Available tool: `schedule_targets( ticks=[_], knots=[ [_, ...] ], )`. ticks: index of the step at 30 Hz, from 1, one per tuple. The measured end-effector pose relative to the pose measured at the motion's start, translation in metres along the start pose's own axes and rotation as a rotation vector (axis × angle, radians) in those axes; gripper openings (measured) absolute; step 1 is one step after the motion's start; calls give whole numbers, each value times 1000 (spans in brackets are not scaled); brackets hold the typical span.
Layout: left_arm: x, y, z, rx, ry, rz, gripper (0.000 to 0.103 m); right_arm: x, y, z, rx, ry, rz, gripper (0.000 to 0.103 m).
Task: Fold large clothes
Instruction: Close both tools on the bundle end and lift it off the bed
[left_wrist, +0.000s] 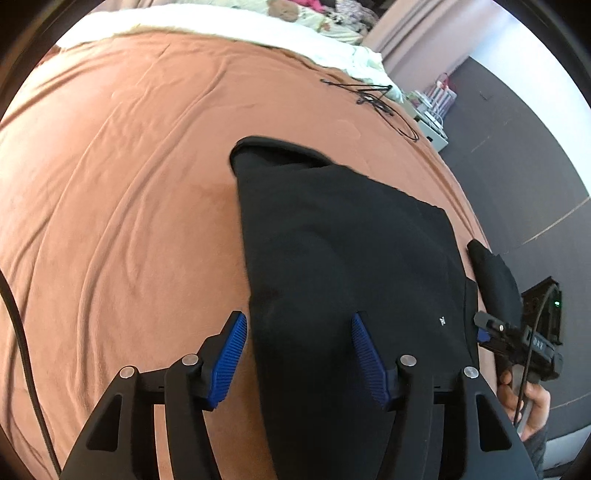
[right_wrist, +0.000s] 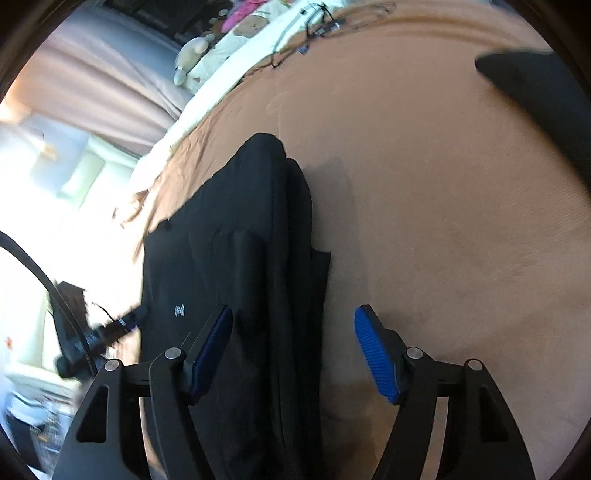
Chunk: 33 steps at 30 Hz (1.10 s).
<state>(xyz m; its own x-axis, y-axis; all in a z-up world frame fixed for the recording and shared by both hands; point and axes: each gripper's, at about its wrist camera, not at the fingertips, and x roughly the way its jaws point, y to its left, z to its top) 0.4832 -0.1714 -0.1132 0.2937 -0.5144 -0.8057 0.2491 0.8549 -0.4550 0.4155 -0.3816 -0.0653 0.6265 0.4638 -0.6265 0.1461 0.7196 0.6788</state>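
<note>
A black garment (left_wrist: 343, 251) lies partly folded on a brown bedspread (left_wrist: 129, 166), with a small white logo near its right side. My left gripper (left_wrist: 299, 354) is open, its blue pads straddling the garment's near left edge. The right gripper shows at the right edge of the left wrist view (left_wrist: 484, 326), held by a hand near the garment's right side. In the right wrist view the garment (right_wrist: 236, 258) lies in a long folded strip, and my right gripper (right_wrist: 293, 350) is open over its right edge. The left gripper shows at the left of that view (right_wrist: 136, 317).
A black cable (left_wrist: 373, 98) lies on the far part of the bedspread. White bedding and soft toys (left_wrist: 295, 14) lie beyond it. The bed's right edge drops to a dark floor (left_wrist: 517, 155). Another dark cloth (right_wrist: 535, 96) lies at the upper right.
</note>
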Motion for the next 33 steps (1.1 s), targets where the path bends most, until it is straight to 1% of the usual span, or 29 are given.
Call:
schedule_targets(
  ticks=[3, 7, 11, 15, 16, 17, 19, 22, 23, 24, 26, 29, 33],
  knots=[
    [2, 10, -3, -57, 6, -59, 61, 13, -17, 7, 52, 35, 80, 67],
    [10, 19, -4, -101, 21, -107, 61, 26, -33, 12, 80, 54, 144, 67],
    [19, 19, 0, -126, 19, -144, 61, 36, -36, 21, 54, 77, 177, 67],
    [34, 20, 7, -142, 25, -163, 62, 39, -39, 27, 11, 83, 168, 66],
    [37, 22, 8, -149, 27, -169, 63, 39, -40, 28, 2, 84, 160, 58],
    [40, 23, 10, -159, 29, -175, 63, 39, -41, 29, -2, 90, 157, 46],
    [41, 21, 13, -164, 26, -170, 62, 39, -44, 29, 7, 110, 185, 29],
    [34, 11, 15, -126, 19, -138, 53, 29, -33, 29, -47, 79, 164, 20],
    [31, 9, 15, -116, 17, -133, 49, 27, -29, 27, -59, 71, 161, 17],
    [27, 6, 15, -107, 13, -130, 46, 20, -23, 27, -80, 59, 155, 17],
    [20, 4, 16, -104, 6, -136, 38, 15, -11, 22, -110, 42, 147, 15],
    [1, -2, 16, -99, -21, -148, 35, 2, 6, 15, -153, 13, 139, 15],
    [-28, -13, 15, -78, -66, -158, 32, -22, 28, 2, -200, -31, 151, 14]
  ],
)
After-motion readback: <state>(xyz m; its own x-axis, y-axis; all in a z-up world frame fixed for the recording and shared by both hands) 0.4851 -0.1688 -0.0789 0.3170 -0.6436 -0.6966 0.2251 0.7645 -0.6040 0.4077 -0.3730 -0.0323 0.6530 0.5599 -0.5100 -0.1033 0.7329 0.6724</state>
